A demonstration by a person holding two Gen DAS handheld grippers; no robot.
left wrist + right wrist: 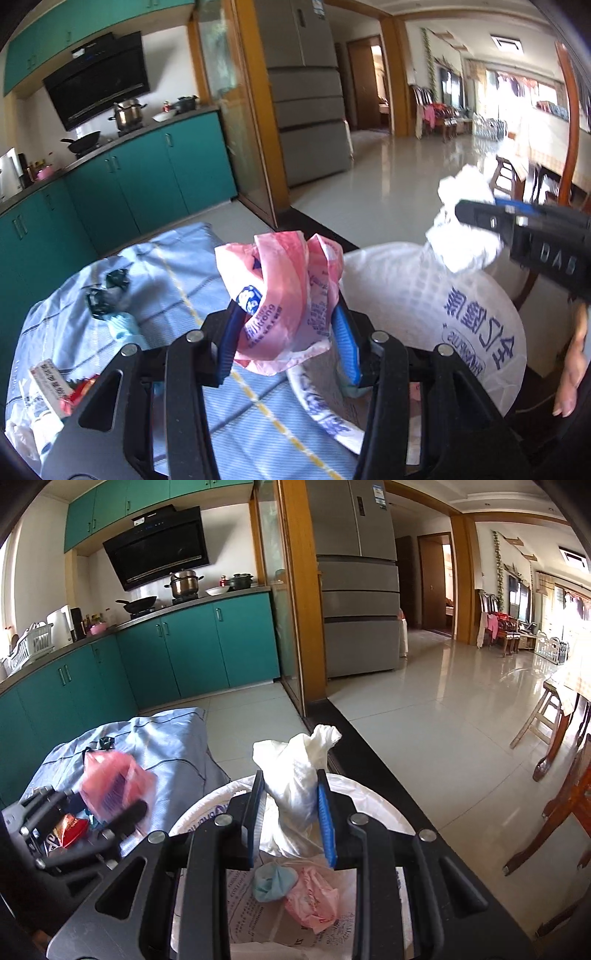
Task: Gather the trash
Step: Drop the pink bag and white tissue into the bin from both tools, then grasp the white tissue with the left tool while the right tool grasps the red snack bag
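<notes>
My left gripper [288,343] is shut on a crumpled pink plastic wrapper [280,295] and holds it above the blue cloth, beside the rim of the white trash bag [476,325]. My right gripper [291,816] is shut on a gathered handle of the white trash bag [295,775] and holds the bag open. Inside the bag lie a teal wad [275,882] and a pink wrapper [314,901]. The left gripper [110,812] shows blurred in the right wrist view. The right gripper [517,229] shows at the right of the left wrist view.
The blue striped cloth [177,280] bears dark green wrappers [107,291], a pale blue wad [123,326] and red and white packets [62,387]. Teal kitchen cabinets [192,650] stand behind. A wooden stool [543,716] and table legs [554,812] are at right.
</notes>
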